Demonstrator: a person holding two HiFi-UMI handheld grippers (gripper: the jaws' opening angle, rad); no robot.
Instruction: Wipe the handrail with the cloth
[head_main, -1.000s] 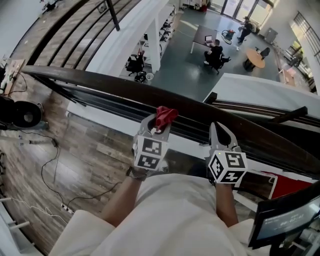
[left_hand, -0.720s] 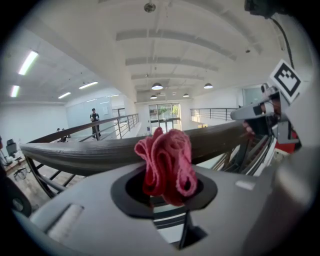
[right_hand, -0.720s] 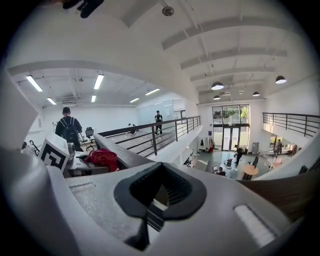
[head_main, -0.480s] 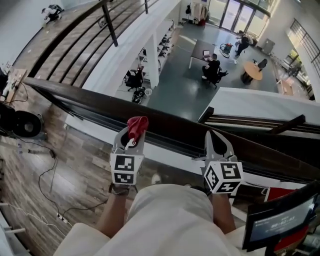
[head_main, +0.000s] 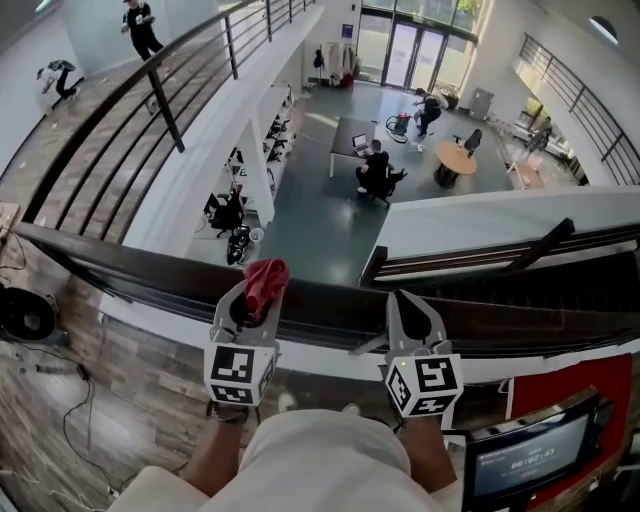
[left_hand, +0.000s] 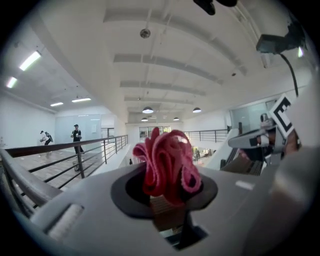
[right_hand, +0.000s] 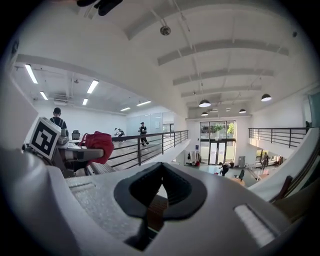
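My left gripper (head_main: 252, 305) is clamped on the cloth (head_main: 266, 278), which is bunched at its tips over the handrail (head_main: 130, 268). My right gripper (head_main: 414, 312), jaws together on nothing, is just beside it. Bare rail runs out both ways.

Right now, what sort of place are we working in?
Probably an upper gallery overlooking an open office atrium: the dark wooden handrail in front, a black metal railing along the walkway opposite, and a round wooden table and a seated person on the floor below.

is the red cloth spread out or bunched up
Bunched up: the cloth is a crumpled wad of folds pinched in the left gripper's shut jaws, not laid flat along the handrail.
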